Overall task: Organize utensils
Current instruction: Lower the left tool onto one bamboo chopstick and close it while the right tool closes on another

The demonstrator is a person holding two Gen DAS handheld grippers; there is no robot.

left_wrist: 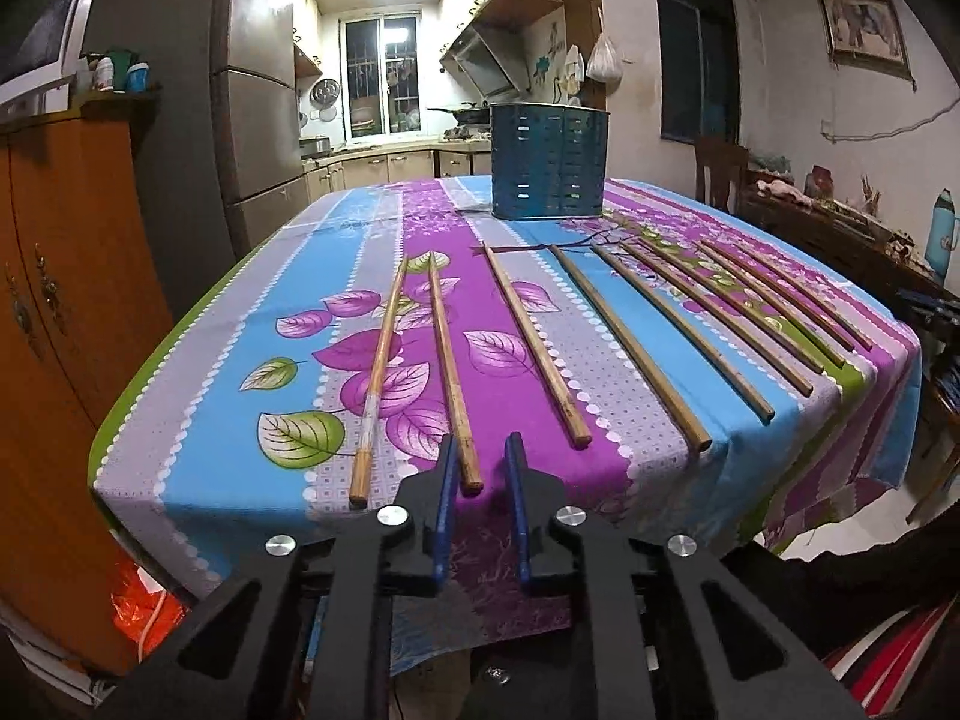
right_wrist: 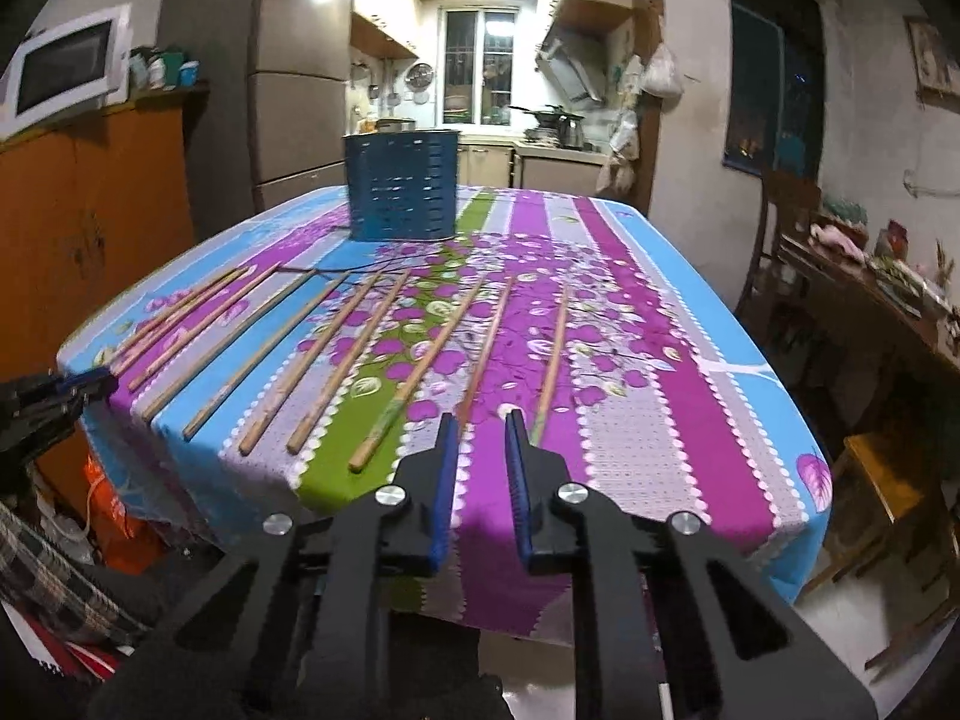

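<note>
Nearest the cameras, both grippers hover at the near edge of the table, each with jaws parted by a moderate gap and nothing between them. The left gripper (left_wrist: 480,450) sits just short of the butt end of the second chopstick from the left (left_wrist: 454,372), which ends close beside its left finger; the leftmost chopstick (left_wrist: 378,378) lies just outboard of that. The right gripper (right_wrist: 480,429) faces the two rightmost chopsticks: one (right_wrist: 489,342) runs toward its left finger and the outermost (right_wrist: 553,354) ends just beside its right finger. By this judgement each gripper is nearest the sticks at its own end of the row.

The chopsticks (right_wrist: 336,354) lie flat on the floral tablecloth (right_wrist: 660,420), spread in a fan, apart from one another, long axes running away from the grippers and converging toward the far middle. Their butts stop a little inside the near edge, so the likely approach is a forward reach with the jaws straddling one stick across its width.

Beyond the tips stands the blue perforated utensil holder (left_wrist: 549,165), upright, well apart from the sticks, apparently the destination. Open cloth lies between row and holder. A chair (right_wrist: 882,510) stands off the right edge.
</note>
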